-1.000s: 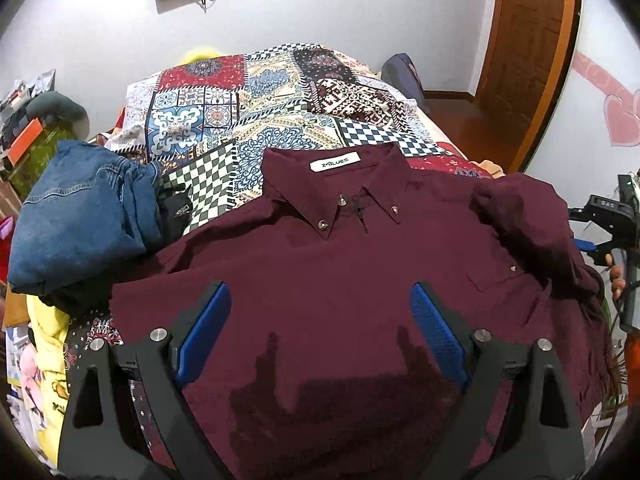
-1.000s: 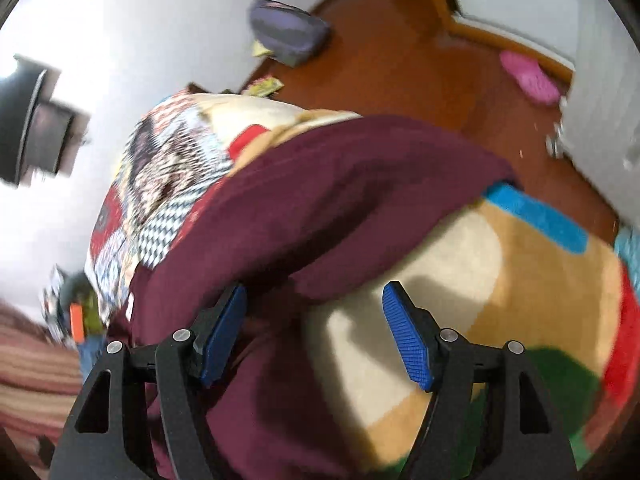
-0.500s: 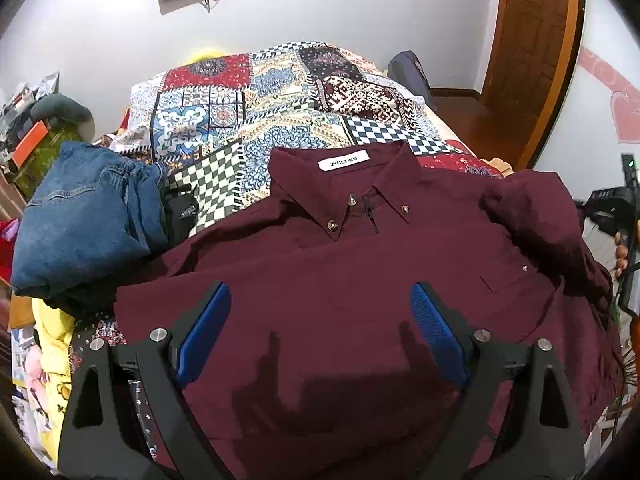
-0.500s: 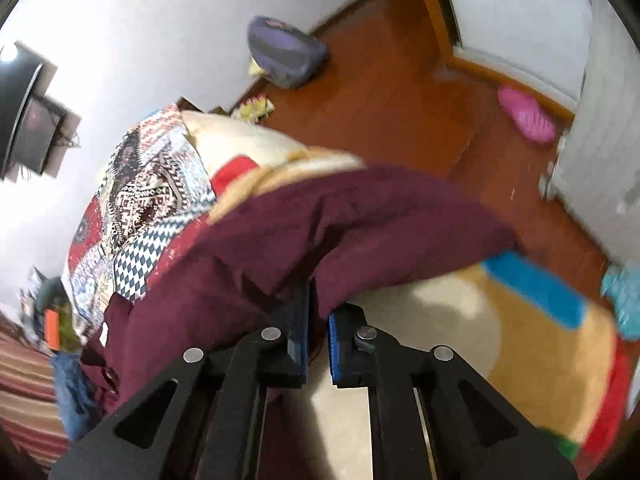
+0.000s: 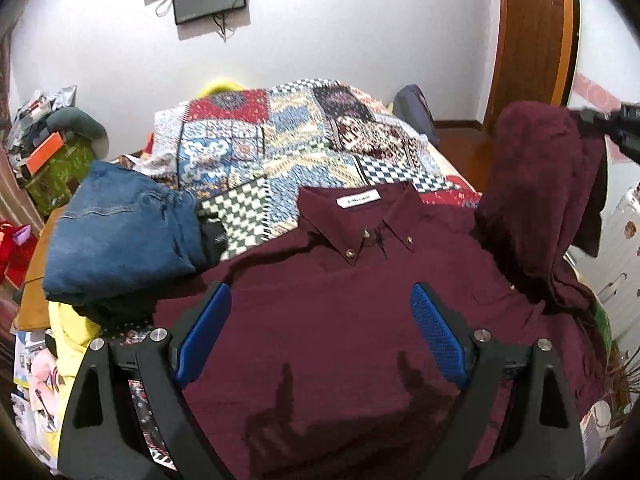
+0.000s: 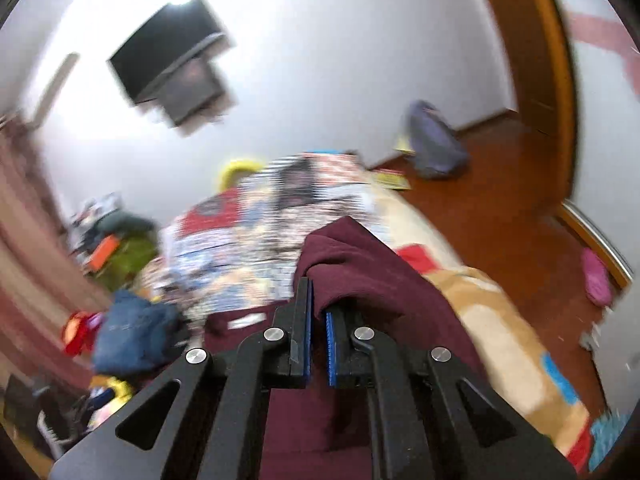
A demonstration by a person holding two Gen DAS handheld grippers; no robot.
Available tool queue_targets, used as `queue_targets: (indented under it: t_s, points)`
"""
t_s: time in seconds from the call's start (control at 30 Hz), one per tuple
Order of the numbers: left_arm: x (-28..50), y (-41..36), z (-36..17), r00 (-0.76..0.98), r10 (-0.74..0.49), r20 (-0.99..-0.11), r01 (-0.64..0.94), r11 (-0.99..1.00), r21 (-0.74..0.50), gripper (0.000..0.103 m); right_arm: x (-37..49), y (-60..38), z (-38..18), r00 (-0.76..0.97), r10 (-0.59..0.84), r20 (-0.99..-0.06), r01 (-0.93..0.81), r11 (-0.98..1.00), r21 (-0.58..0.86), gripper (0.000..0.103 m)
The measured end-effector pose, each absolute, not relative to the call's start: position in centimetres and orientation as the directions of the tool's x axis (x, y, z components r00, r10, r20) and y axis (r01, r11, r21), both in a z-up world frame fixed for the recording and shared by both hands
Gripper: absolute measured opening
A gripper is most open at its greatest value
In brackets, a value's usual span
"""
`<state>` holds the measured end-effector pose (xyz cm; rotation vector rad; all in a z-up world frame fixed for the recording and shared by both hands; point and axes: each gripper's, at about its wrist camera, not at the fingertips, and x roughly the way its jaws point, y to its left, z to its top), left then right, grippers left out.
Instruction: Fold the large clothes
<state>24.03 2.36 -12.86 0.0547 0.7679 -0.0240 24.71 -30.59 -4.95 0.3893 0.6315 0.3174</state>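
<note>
Since the earlier frames, the right gripper (image 6: 318, 320) has clenched its jaws on the maroon shirt's sleeve (image 5: 536, 184) and carried it up off the bed (image 6: 500, 320), so the cloth now hangs in a tall drape at that side. The maroon shirt (image 5: 340, 300) lies front-up across the bed, collar toward the patchwork quilt (image 5: 280, 148), folded jeans (image 5: 120, 236) just beside its other shoulder. Released and empty, the left gripper (image 5: 320, 332) hovers over the shirt's chest with jaws spread wide. Only a thin pinch of fabric shows between the right pads, so I judge the sleeve could slip out mid-fold; with nothing pinning the body, the lift may also drag the shirt askew
</note>
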Motion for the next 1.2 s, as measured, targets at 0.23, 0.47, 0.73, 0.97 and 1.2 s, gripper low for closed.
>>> queue_targets:
  t_s: [0.23, 0.47, 0.73, 0.97, 1.2]
  points:
    - [21.9, 5.4, -11.4, 0.747, 0.007, -0.665, 0.009, 1.0, 0.021, 0.091, 23.6, -19.7, -5.2, 0.653, 0.551, -0.52, -0.379, 0.832, 0.405, 0.005]
    - [20.1, 9.0, -12.5, 0.723, 0.031, -0.691, -0.031, 0.999, 0.012, 0.091, 23.7, -11.0, -14.2, 0.413, 0.546, -0.729, -0.437, 0.821, 0.367, 0.005]
    - [19.4, 10.0, -14.4, 0.69, 0.039, -0.723, -0.052, 0.999, 0.004, 0.091, 22.1, -7.8, -19.7, 0.25, 0.448, -0.858, -0.473, 0.83, 0.296, 0.015]
    - [20.6, 7.8, -14.2, 0.687, 0.029, -0.726, -0.009, 0.999, 0.032, 0.091, 20.8, -9.9, -16.2, 0.275, 0.525, -0.805, -0.516, 0.787, 0.338, 0.037]
    - [22.8, 2.9, -13.1, 0.696, -0.012, -0.718, 0.096, 0.993, 0.076, 0.091, 20.3, -16.9, -11.9, 0.489, 0.466, -0.738, -0.448, 0.859, 0.246, 0.04]
